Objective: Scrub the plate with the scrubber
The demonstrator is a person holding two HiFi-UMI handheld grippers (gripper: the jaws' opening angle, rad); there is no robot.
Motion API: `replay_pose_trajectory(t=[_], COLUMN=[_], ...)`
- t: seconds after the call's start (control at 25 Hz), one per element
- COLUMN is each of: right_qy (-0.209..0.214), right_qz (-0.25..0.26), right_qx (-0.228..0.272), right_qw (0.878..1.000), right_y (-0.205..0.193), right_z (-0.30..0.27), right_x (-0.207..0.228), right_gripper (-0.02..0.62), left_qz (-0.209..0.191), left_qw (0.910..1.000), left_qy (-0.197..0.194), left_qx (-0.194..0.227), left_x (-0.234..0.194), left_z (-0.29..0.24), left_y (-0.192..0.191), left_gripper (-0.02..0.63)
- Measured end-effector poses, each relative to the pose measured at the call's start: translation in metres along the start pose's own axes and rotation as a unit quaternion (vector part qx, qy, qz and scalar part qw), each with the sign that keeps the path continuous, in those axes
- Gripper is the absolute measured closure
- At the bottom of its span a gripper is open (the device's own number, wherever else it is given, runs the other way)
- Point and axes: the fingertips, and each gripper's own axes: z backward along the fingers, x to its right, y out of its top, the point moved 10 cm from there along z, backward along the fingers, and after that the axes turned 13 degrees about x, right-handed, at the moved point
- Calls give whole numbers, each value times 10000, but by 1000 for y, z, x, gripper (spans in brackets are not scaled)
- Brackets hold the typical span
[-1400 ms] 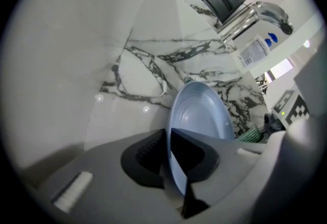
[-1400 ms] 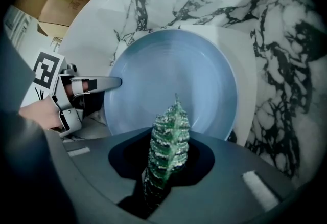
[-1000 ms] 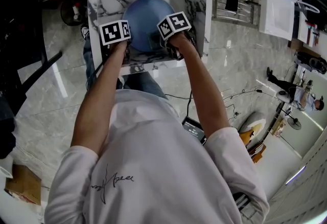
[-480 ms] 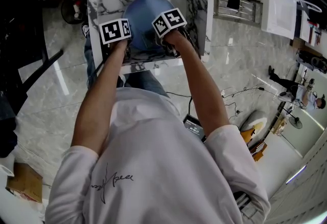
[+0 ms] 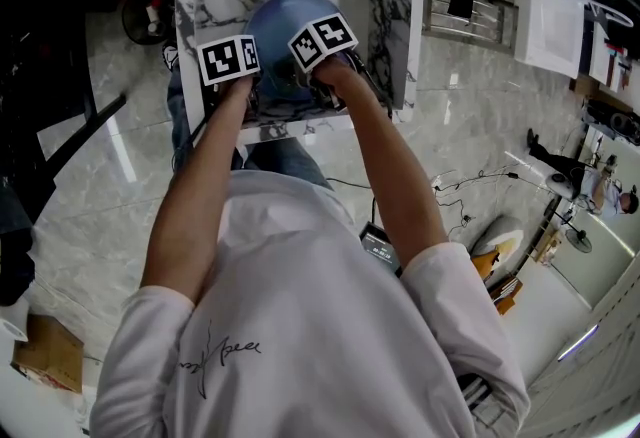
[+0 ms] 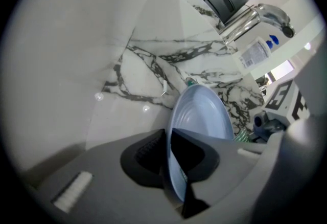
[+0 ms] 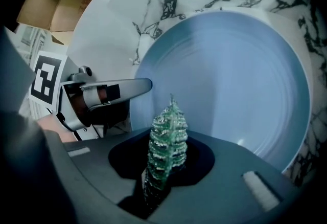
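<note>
From my end I see a white short-sleeved T-shirt (image 5: 300, 326) with dark script on the chest, and blue jeans (image 5: 285, 158). The left gripper (image 6: 171, 164) and right gripper (image 7: 162, 166) are grey, each topped by a black-and-white marker cube (image 5: 228, 60).

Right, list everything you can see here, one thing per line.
sink: one, white marble with dark veins, top of the head view
plate: one, pale blue, in the sink
scrubber: one, green, in front of the plate
tap: one, chrome, above the sink
bottle: one, pale with blue top, beside the tap
cardboard box: one, brown, on the floor at lower left
left tongs: one, grey, shut on the plate's rim
right tongs: one, grey, shut on the scrubber
</note>
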Motion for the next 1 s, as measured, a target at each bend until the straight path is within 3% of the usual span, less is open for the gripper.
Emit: replay_pose_trajectory(t=[0.52,1.0], right_qy=[91,361], right_qz=[62,-819], right_qx=[-114,257], right_qw=[9999,9957], right_y=[11,15], right_z=[-12,-11], right_x=[-12,-6], right_gripper=[532,532], left_qz=[37,41], left_qw=[10000,10000], left_qy=[18,18], left_qx=[12,0], left_x=[-1,-1], left_z=[1,0], left_y=[-1,-2], left_gripper=[514,512])
